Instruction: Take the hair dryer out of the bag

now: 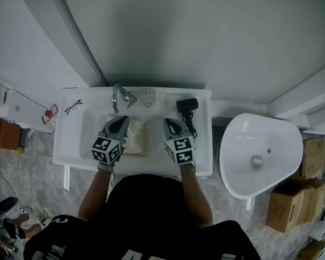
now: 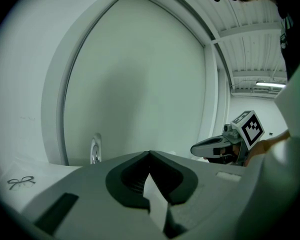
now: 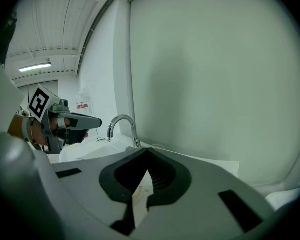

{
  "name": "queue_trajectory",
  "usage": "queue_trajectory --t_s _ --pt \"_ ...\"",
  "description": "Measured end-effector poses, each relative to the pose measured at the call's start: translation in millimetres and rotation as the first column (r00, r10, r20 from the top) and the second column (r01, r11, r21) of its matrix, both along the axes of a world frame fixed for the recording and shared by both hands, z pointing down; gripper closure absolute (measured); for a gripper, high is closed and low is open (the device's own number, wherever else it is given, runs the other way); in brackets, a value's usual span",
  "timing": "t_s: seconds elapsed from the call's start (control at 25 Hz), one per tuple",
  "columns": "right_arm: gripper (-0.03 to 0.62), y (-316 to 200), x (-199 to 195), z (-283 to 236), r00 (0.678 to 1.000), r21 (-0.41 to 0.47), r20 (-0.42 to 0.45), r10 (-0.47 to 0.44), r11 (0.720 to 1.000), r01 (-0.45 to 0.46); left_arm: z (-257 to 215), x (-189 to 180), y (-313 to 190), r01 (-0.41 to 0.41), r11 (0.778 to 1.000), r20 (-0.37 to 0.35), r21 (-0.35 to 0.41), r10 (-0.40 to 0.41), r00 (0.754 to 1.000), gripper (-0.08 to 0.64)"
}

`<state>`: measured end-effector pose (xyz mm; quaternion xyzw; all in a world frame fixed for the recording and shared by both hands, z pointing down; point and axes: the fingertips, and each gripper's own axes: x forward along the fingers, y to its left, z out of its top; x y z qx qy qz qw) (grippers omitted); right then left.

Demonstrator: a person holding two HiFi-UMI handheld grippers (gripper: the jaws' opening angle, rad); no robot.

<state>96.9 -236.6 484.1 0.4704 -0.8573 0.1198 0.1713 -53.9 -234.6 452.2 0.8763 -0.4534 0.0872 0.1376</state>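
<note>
Toward the left of the frame, glasses (image 1: 72,107) are lying on the sink (image 1: 70,150) rim. The left gripper (image 1: 118,122) is hovering over the basin, jaws pressed together and gripping nothing. The bag (image 1: 136,138) is lying in the basin between the grippers. The right gripper (image 1: 170,123) is hanging likewise closed and empty. The hair dryer (image 1: 187,106) is resting outside the bag on the rim, upper right of the sink
</note>
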Motion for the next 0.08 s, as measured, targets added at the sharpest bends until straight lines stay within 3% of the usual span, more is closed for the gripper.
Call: queue_trajectory --t_s 0.08 --pt "0.595 -0.3 -0.2 -1.6 1.000 0.004 0.000 -0.004 1.000 0.004 -0.4 0.3 -0.3 0.000 1.000 -0.003 0.001 0.000 1.000 0.561"
